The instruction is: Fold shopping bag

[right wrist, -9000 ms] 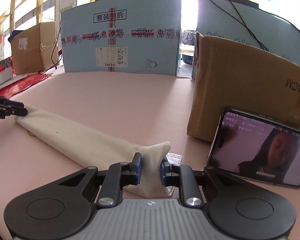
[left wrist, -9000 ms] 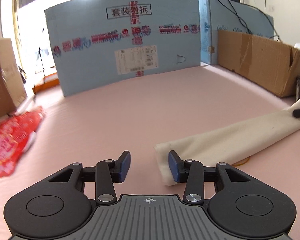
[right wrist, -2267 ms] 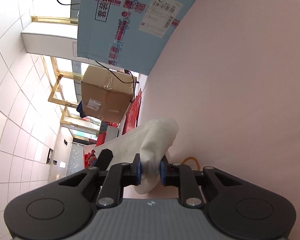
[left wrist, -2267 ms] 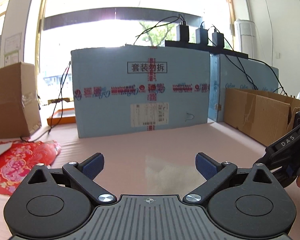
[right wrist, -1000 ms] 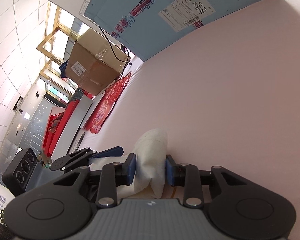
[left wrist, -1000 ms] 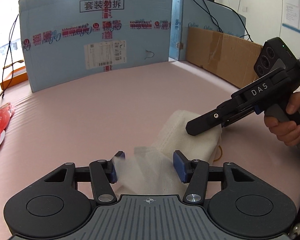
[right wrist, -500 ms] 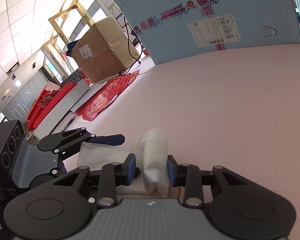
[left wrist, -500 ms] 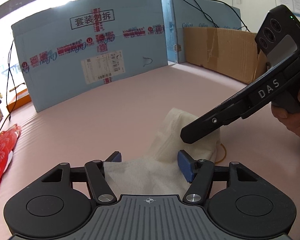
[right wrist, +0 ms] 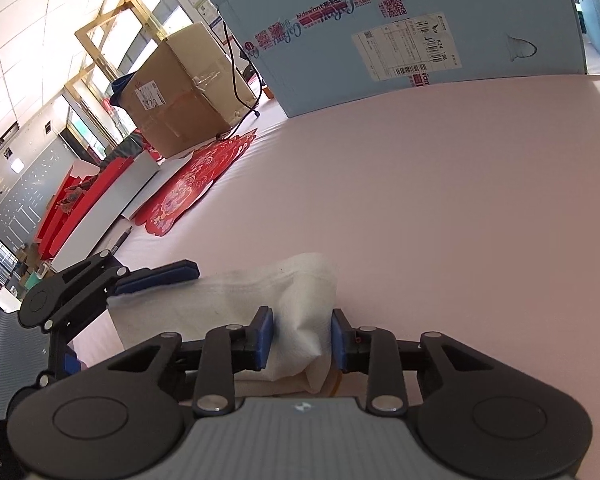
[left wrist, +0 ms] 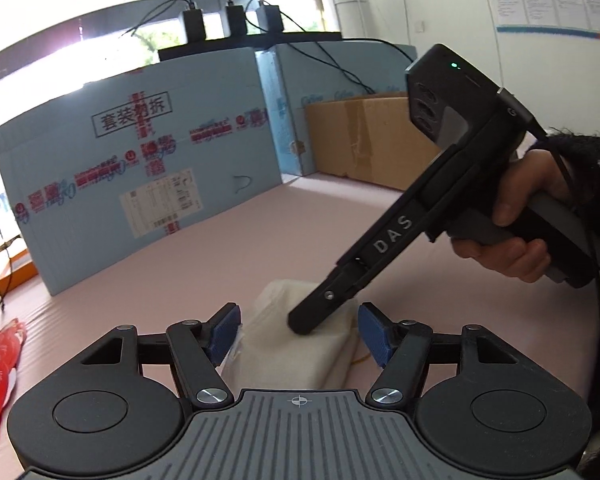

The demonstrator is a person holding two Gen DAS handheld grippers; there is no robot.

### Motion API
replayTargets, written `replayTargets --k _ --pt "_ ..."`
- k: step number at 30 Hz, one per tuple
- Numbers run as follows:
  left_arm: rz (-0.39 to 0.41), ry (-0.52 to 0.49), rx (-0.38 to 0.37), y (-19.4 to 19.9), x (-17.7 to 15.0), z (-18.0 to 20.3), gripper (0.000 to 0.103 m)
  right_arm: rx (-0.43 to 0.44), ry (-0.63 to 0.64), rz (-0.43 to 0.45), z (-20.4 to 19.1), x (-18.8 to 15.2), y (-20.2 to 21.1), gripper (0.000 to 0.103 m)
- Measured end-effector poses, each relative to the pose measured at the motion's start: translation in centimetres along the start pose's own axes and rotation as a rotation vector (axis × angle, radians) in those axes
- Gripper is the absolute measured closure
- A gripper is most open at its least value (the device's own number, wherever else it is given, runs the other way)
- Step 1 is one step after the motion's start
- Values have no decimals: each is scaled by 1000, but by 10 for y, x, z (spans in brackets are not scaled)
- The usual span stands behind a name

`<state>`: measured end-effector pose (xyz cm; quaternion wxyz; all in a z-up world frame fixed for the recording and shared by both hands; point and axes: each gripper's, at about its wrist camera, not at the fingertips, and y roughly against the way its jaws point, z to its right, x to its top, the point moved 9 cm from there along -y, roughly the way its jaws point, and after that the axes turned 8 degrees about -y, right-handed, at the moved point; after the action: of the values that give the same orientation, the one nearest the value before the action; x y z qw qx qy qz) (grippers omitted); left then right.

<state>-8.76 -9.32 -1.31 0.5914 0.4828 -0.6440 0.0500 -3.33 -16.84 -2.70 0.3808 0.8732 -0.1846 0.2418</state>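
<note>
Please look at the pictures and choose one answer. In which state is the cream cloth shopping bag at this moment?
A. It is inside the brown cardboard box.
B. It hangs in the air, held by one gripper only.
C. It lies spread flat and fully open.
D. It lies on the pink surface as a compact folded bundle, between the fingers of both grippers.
D: the shopping bag is a small folded bundle on the pink surface, between the fingers of the left gripper and the right gripper.

Matt woven cloth bag (left wrist: 300, 344)

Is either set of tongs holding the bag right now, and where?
Neither grips it. The folded bag lies between the open left tongs; the right tongs straddle its folded end, pads apart.
</note>
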Motion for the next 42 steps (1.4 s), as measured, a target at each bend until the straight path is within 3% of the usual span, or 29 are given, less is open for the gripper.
replayTargets --k 7,16,21,28,31,34,37,39,42 --pt "-31 48 -87 -14 -6 15 37 32 -78 5 0 6 4 74" --pt "-41 36 -77 -17 -7 19 36 49 -162 -19 3 7 2 77" --pt "-27 5 -30 -4 -1 15 35 46 -194 -9 6 8 2 79" --pt "103 -1 125 40 15 -11 10 35 -208 -2 9 8 -1 79" --pt "67 0 94 28 10 -5 9 53 -213 1 8 8 -2 79" --pt "-21 -45 69 1 -2 10 9 88 -233 -7 5 8 -1 79" --pt "-69 -80 87 -11 -10 15 20 136 -274 -21 2 6 0 79" --pt "-77 -53 81 -11 -13 10 45 140 -282 -17 2 6 2 79" --pt "-77 34 42 -9 -18 -3 59 143 -279 -6 3 7 4 76"
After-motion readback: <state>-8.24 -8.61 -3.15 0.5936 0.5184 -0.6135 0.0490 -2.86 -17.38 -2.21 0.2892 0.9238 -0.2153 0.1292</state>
